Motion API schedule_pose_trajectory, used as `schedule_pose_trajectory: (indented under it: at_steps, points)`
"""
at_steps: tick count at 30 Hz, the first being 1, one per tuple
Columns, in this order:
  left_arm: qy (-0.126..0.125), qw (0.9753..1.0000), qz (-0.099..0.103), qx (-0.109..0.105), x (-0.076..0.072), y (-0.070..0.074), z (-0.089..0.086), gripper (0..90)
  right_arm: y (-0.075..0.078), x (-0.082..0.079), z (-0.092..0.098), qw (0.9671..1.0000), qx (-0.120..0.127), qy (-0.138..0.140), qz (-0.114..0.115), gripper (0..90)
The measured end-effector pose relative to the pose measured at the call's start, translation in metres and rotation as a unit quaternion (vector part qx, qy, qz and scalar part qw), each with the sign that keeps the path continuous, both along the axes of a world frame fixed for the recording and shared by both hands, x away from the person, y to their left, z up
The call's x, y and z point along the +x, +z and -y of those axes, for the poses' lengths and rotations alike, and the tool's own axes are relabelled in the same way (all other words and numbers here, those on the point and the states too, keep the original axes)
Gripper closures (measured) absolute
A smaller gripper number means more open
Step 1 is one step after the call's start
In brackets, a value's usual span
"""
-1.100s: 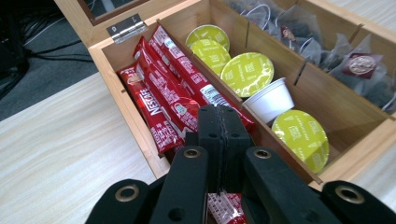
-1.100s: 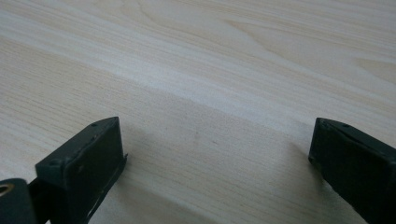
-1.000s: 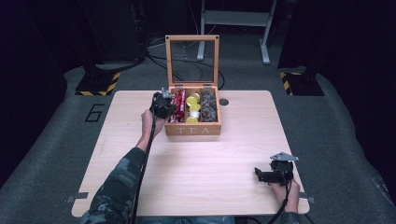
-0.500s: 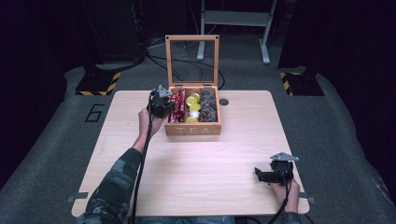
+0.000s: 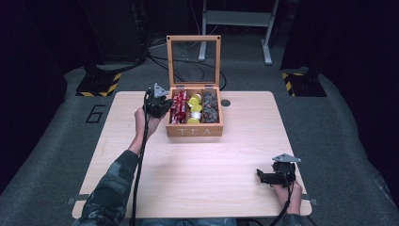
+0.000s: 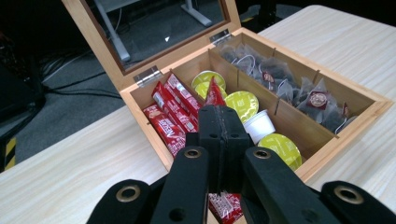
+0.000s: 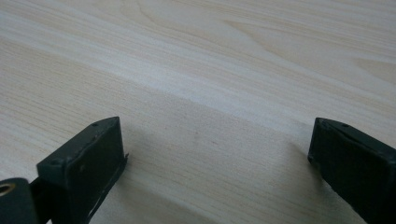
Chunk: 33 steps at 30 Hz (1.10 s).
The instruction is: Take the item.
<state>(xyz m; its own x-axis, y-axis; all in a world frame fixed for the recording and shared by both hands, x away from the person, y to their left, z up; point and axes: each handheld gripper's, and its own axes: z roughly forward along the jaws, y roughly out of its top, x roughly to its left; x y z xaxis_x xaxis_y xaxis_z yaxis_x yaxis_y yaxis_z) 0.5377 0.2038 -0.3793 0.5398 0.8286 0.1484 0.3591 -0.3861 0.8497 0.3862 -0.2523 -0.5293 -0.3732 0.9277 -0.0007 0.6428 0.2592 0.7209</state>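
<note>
Red sachet (image 6: 213, 94) | pinched in left gripper (image 6: 219, 112), jaws closed | right gripper (image 7: 217, 158) wide open, empty | sachet could slip or tear.

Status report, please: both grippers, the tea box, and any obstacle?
Left gripper shut on a red packet, above the open tea box. Right gripper open, low over bare table. No obstacle seen.

The overhead camera looks forward and down over the whole desk (image 5: 197, 160); the left gripper camera sits close above the tea box (image 6: 327, 140) both share, the right one skims bare wood.
</note>
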Motion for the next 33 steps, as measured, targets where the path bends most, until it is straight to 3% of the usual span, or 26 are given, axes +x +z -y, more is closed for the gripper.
schedule_pose_trajectory:
  at_steps: [15, 33]
  points:
    - [-0.005, 0.9996, 0.028, 0.001, -0.019, 0.021, -0.014, 89.7, 0.0, 0.0, 0.0, 1.0, 0.0, -0.001, 0.001, 2.9]
    - [0.023, 0.9985, 0.044, -0.023, -0.03, 0.029, -0.048, 89.7, 0.0, 0.0, 0.0, 1.0, -0.001, -0.001, 0.002, 3.1]
